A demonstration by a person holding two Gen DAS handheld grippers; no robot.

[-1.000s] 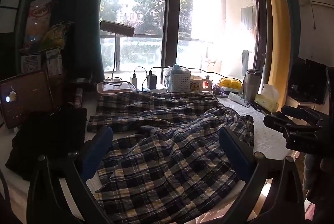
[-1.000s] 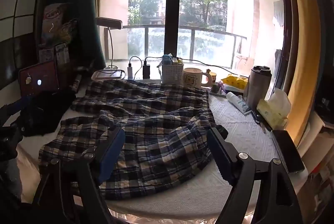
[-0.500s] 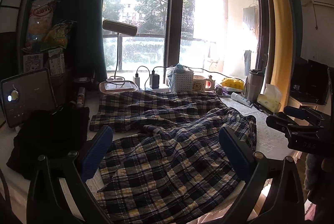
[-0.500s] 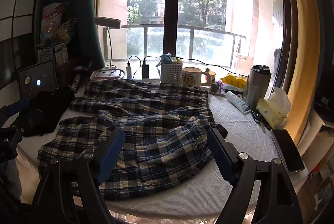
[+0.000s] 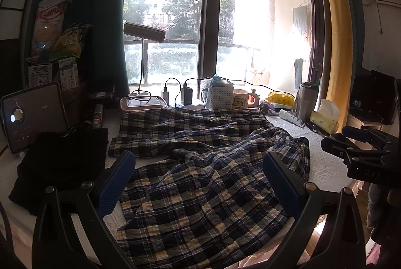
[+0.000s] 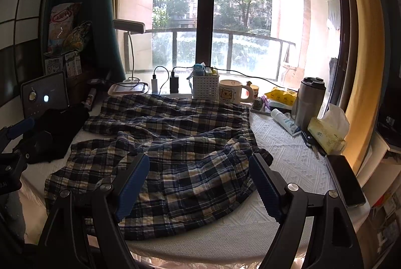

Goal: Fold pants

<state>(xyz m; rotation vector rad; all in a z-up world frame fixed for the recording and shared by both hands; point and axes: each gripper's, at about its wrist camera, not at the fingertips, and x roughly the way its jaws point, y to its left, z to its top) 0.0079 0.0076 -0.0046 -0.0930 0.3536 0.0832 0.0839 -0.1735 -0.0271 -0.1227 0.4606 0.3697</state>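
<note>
Hovering low in frame, the left hand-held gripper and right hand-held gripper both gape wide, empty, above the rumpled navy-and-cream plaid cotton pants spread mid-frame across the white textured bench; a cream bear-print mug stands behind.

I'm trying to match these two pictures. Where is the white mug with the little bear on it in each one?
Left wrist view: the bear mug stands at the far edge of the table, right of centre, beyond the plaid pants.
Right wrist view: the bear mug is at the far edge, just right of centre.
Shared landmark: the white slotted basket stands immediately left of it in both.
</note>
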